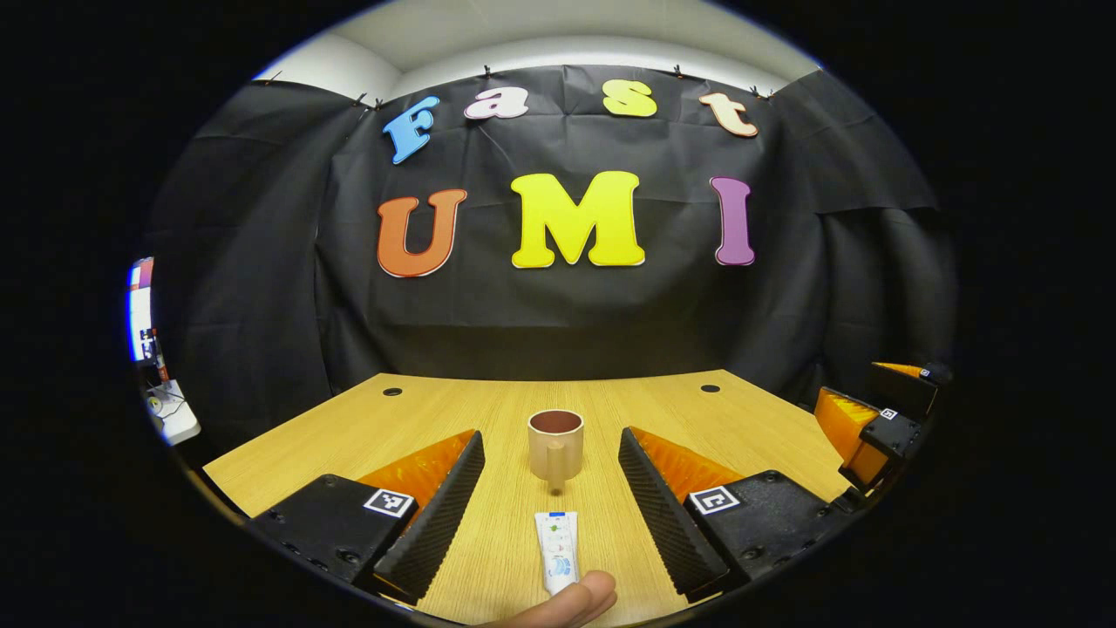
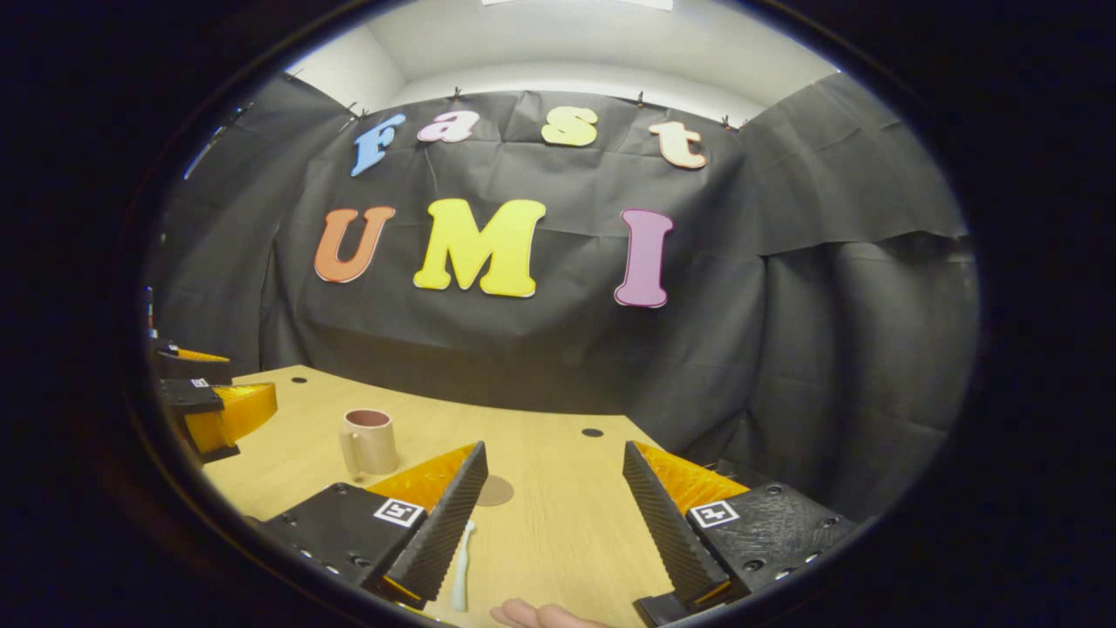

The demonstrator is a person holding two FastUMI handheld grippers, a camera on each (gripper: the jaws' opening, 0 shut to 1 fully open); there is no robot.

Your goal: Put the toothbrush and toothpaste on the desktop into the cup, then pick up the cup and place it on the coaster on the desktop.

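no readable text is found; print on the toothpaste (image 1: 557, 549) is too small to be read.

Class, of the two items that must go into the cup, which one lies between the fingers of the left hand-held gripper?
The toothpaste tube, flat on the desktop before the cup. The toothbrush lies by the right hand-held gripper instead.

One cup (image 1: 555, 445); one toothpaste (image 1: 558, 550); one toothbrush (image 2: 461, 565); one coaster (image 2: 494, 490)

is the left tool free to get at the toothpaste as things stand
Probably yes: the left tool is open, and the toothpaste lies flat on the desktop right between its fingers, nothing between them. The cup stands farther off.
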